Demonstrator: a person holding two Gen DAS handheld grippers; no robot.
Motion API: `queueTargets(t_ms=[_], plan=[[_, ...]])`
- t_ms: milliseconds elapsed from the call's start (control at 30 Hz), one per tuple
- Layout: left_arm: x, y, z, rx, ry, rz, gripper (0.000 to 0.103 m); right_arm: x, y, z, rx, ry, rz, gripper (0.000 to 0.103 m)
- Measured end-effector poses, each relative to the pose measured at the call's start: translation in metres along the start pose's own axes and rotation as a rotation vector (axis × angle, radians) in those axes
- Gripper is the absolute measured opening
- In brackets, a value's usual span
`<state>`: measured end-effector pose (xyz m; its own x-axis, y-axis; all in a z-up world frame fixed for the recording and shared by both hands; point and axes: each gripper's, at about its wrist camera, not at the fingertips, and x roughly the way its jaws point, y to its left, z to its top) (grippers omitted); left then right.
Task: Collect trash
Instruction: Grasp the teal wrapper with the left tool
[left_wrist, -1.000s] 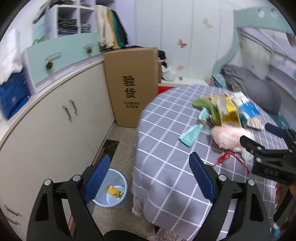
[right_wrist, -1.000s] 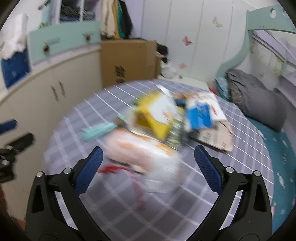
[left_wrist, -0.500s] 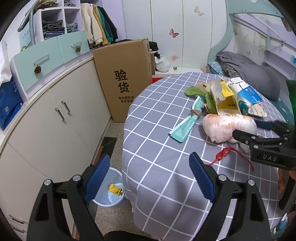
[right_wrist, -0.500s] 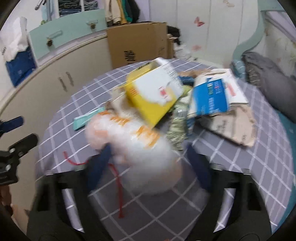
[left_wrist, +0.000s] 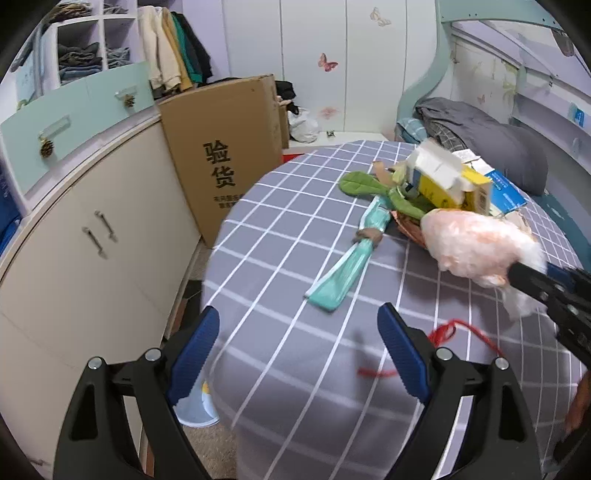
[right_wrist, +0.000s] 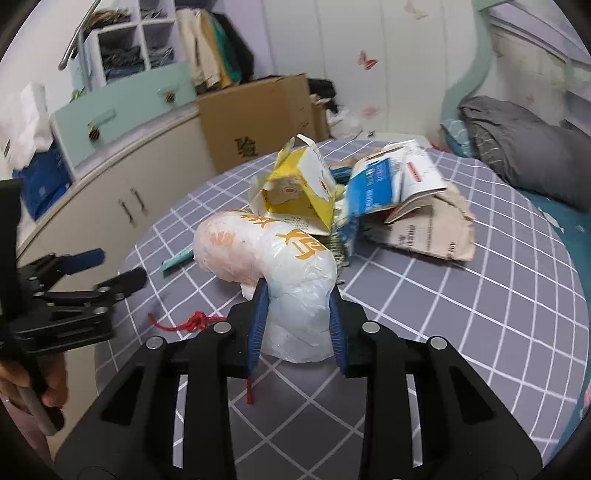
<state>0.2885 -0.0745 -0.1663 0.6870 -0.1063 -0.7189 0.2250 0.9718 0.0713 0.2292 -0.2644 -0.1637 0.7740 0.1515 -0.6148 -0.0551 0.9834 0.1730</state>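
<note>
My right gripper (right_wrist: 297, 325) is shut on a crumpled white and orange plastic bag (right_wrist: 280, 258), holding it just above the checked table (right_wrist: 461, 306). The bag also shows in the left wrist view (left_wrist: 476, 247) with the right gripper (left_wrist: 546, 288) on it. My left gripper (left_wrist: 299, 354) is open and empty over the table's near edge. A red string (left_wrist: 454, 332) and a teal wrapper (left_wrist: 351, 266) lie on the cloth. A yellow carton (right_wrist: 299, 192), a blue and white box (right_wrist: 384, 184) and torn cardboard (right_wrist: 432, 225) are piled behind the bag.
A pale blue bin (left_wrist: 195, 406) stands on the floor left of the table, mostly hidden. A large cardboard box (left_wrist: 225, 155) and cream cabinets (left_wrist: 85, 229) line the left wall. A bed with a grey pillow (left_wrist: 509, 147) is behind the table.
My right gripper moved in and closed on the plastic bag. My left gripper moved right, over the table edge, so most of the bin left its view.
</note>
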Motion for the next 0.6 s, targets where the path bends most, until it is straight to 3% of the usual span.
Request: queueTargets(t_ms=[167, 267, 400, 467, 600], plan=[[0.028, -0.019, 0.014, 0.044, 0.029, -0.007, 0.081, -0.003, -0.002, 0.000, 0.033, -0.018, -0.024, 0.031], [0.041, -0.025, 0.019, 0.061, 0.055, -0.015, 0.066, -0.002, -0.001, 0.000, 0.043, -0.023, -0.030, 0.031], [0.040, -0.032, 0.019, 0.105, 0.040, -0.037, 0.015, -0.003, 0.000, 0.000, 0.050, -0.027, -0.035, 0.030], [0.033, -0.031, 0.016, 0.105, 0.025, -0.006, 0.010, -0.003, 0.002, -0.001, 0.050, -0.030, -0.037, 0.030], [0.019, -0.014, 0.010, 0.034, 0.014, -0.034, 0.006, -0.005, 0.007, -0.002, 0.049, -0.036, -0.034, 0.030]])
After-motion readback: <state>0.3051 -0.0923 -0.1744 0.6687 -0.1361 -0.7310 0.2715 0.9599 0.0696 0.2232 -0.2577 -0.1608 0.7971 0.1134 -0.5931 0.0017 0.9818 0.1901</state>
